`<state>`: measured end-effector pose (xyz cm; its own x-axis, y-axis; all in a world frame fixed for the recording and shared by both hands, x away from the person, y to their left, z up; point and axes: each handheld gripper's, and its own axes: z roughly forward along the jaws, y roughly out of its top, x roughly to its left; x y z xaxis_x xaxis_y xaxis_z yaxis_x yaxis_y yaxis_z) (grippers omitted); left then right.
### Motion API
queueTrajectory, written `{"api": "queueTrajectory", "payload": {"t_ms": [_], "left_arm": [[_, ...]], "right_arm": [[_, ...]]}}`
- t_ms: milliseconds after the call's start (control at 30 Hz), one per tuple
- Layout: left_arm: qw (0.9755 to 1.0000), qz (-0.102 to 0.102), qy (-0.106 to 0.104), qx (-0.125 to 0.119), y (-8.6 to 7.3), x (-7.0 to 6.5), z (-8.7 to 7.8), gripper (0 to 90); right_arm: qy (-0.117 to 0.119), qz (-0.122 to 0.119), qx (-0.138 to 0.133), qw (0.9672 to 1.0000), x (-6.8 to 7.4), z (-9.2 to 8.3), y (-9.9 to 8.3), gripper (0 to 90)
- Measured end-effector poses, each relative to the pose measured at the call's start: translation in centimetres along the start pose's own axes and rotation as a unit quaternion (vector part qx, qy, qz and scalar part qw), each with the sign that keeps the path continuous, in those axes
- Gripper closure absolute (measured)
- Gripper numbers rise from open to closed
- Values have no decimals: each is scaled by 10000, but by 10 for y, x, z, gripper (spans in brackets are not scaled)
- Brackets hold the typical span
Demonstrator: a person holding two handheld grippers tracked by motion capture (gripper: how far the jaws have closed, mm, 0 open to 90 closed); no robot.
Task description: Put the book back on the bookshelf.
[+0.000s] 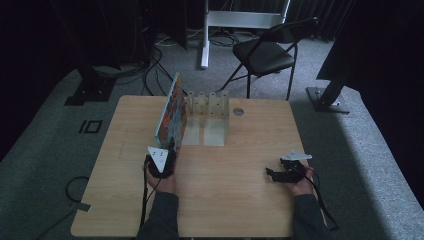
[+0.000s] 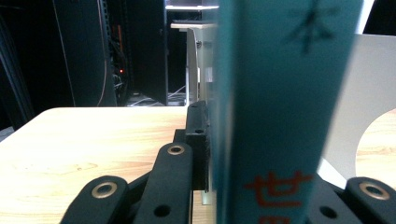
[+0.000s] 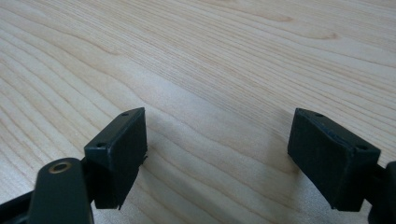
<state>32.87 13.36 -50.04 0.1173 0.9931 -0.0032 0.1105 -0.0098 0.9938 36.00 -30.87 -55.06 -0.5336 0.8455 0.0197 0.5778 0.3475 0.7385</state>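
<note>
One book (image 1: 171, 111), teal-spined with orange and dark characters and a colourful cover, stands upright just left of the single white slotted rack (image 1: 207, 111) on the table (image 1: 240, 195). The left gripper (image 1: 161, 161) clamps its near end. The right gripper (image 1: 281, 175), well right of the rack, gapes wide with nothing between its jaws.

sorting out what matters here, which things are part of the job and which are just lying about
In the job:
- book, upright, clamped at its spine by the left gripper
- white rack beside it
- right gripper, open, low over the table

Lying about:
- chair
- floor cables
- round fitting on the table
</note>
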Motion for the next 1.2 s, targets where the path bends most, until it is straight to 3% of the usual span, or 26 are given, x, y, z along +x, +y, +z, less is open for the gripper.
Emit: {"api": "queueTrajectory", "payload": {"t_ms": [667,967,1200], "left_arm": [[9997,228,-38,13,-1,7,0,770],[9991,224,-331,137,-1,13,1,717],[9966,266,-729,295,-1,17,-1,635]], "right_arm": [[-1,-2,0,10000,0,0,0,195],[-6,-7,3,10000,0,0,0,195],[-7,-9,3,10000,0,0,0,195]]}}
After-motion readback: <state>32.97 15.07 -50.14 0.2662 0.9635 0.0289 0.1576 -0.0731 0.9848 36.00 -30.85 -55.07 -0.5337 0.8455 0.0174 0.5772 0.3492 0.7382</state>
